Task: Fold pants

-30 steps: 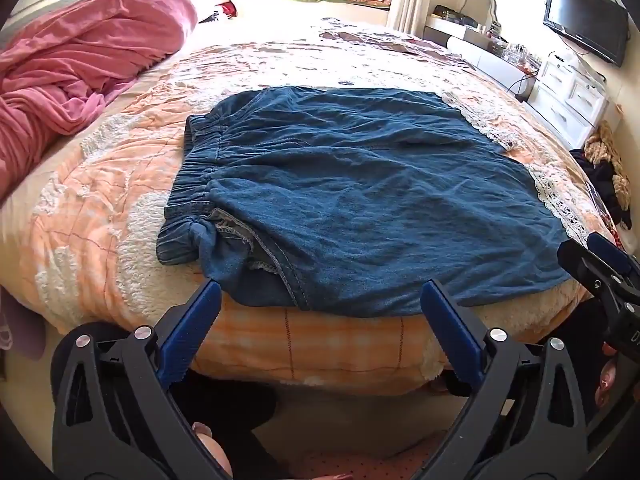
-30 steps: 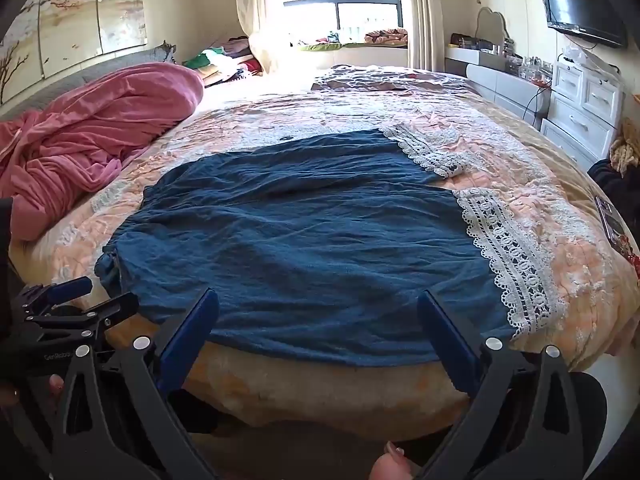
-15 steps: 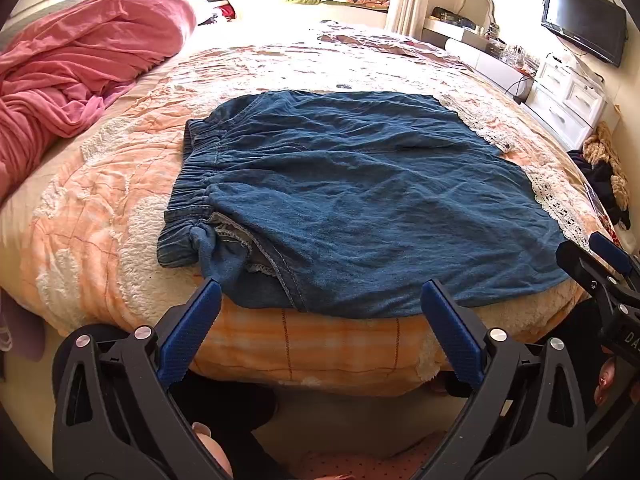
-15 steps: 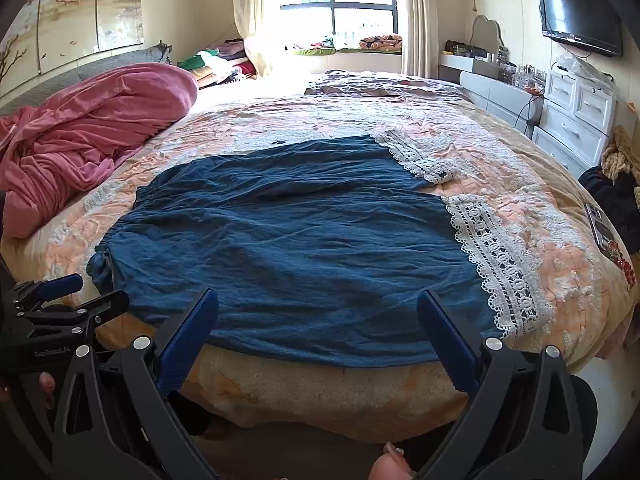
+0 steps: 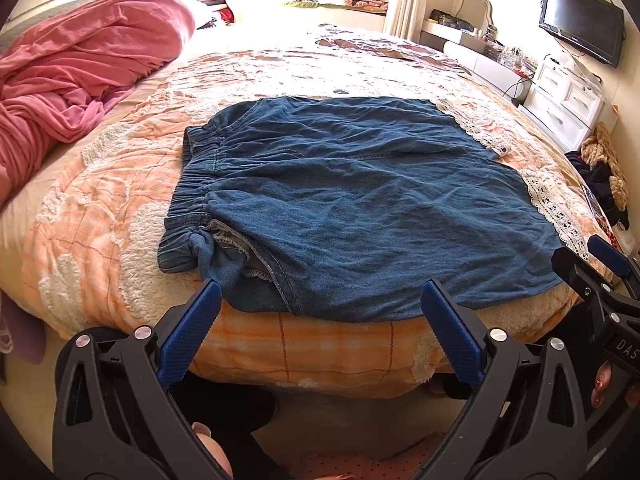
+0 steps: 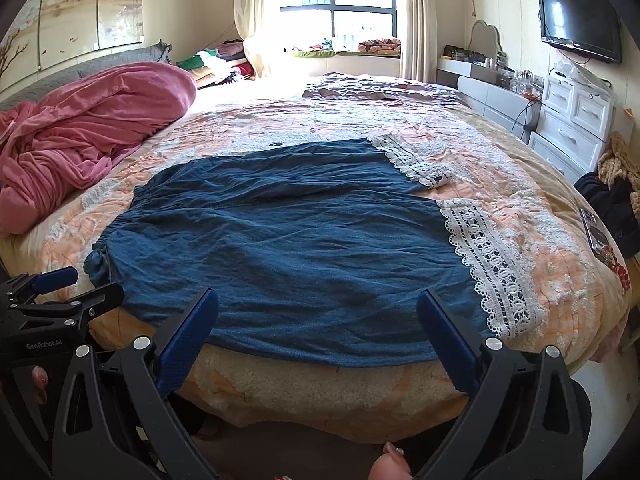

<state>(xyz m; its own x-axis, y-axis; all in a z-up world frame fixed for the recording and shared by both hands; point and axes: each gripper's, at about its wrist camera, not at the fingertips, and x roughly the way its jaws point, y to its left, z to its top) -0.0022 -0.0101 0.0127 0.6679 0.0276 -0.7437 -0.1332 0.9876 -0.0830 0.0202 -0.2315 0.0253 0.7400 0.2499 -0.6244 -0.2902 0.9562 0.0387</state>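
Dark blue denim pants with white lace hems lie spread flat across the near end of the bed. The elastic waistband is on the left and the legs run right. My left gripper hovers open just short of the bed's front edge, by the waistband corner, holding nothing. My right gripper is open too, off the bed's edge before the near leg, nothing between its fingers. Each gripper shows at the edge of the other's view: the right gripper and the left gripper.
A peach quilted bedspread covers the bed. A bunched pink blanket lies at the far left. White drawers and a wall TV stand at the right, with dark clothes heaped beside the bed. A phone rests near the right edge.
Both grippers have drawn back and risen a little from the bed's edge, still open. The pants have not moved.
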